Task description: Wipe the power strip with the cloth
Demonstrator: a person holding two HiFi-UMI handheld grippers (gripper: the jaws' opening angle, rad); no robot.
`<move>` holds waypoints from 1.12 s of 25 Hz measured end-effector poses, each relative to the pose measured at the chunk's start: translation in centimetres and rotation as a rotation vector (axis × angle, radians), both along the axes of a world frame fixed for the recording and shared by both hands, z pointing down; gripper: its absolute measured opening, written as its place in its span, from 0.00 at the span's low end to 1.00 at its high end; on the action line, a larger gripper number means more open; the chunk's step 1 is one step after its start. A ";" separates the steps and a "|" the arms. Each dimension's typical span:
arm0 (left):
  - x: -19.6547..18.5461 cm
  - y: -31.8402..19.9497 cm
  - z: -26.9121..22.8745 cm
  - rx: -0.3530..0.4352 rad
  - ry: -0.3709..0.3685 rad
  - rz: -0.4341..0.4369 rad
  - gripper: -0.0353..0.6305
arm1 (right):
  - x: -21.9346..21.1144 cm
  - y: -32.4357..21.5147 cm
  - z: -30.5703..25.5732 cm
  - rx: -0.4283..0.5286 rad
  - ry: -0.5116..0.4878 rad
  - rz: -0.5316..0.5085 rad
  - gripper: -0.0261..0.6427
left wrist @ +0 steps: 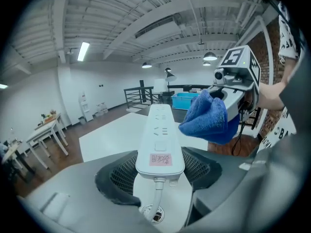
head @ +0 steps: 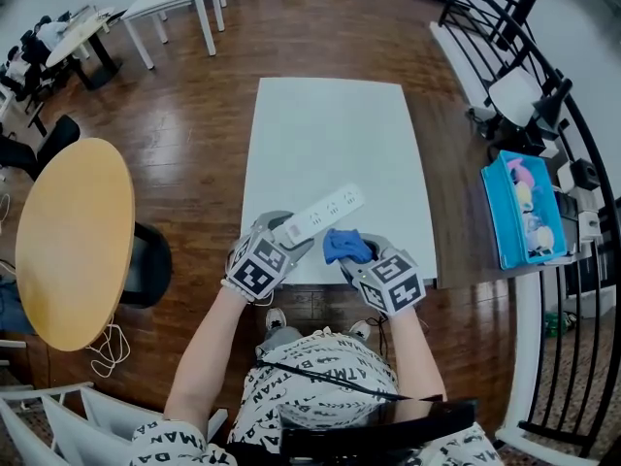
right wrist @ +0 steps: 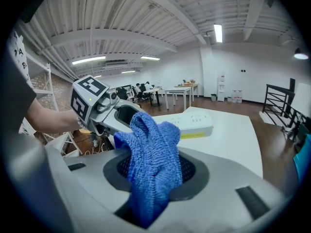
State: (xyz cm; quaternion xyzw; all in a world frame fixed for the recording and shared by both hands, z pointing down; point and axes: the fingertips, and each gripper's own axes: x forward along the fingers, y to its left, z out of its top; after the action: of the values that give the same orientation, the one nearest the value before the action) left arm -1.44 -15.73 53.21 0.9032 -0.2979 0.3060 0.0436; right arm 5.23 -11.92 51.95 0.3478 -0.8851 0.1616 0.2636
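A long white power strip [head: 325,212] is held up over the near edge of the white table [head: 330,134]. My left gripper [head: 277,248] is shut on its cord end, and in the left gripper view the power strip [left wrist: 159,140] runs straight out between the jaws. A bunched blue cloth [head: 344,246] is clamped in my right gripper [head: 366,260], just right of the strip's near half. Seen from the left gripper, the cloth [left wrist: 206,118] hangs beside the strip's right edge. From the right gripper, the cloth [right wrist: 150,161] fills the jaws, with the power strip [right wrist: 192,125] behind it.
A round wooden table [head: 73,236] stands to the left and a black chair [head: 146,265] beside it. A blue bin [head: 524,212] with small items sits at the right by a black railing [head: 572,144]. White desks [head: 175,3] stand at the far left.
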 end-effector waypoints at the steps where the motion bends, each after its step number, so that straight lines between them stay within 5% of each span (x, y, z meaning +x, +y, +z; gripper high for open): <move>1: 0.1 0.1 -0.1 0.000 0.002 0.005 0.46 | -0.5 0.2 0.3 -0.007 0.001 -0.014 0.25; 11: 1.4 1.1 -0.5 0.082 -0.071 0.086 0.46 | -2.2 0.4 1.1 -0.032 0.002 -0.053 0.25; 28: 0.6 3.6 -1.5 0.145 -0.046 0.191 0.46 | 5.8 -1.1 1.0 -0.018 0.078 0.062 0.25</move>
State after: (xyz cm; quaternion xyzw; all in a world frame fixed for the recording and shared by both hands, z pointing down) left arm -0.85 -12.17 51.74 0.9209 -0.2329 0.3071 -0.0582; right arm 11.00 -13.07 52.93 0.3787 -0.8615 0.1642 0.2957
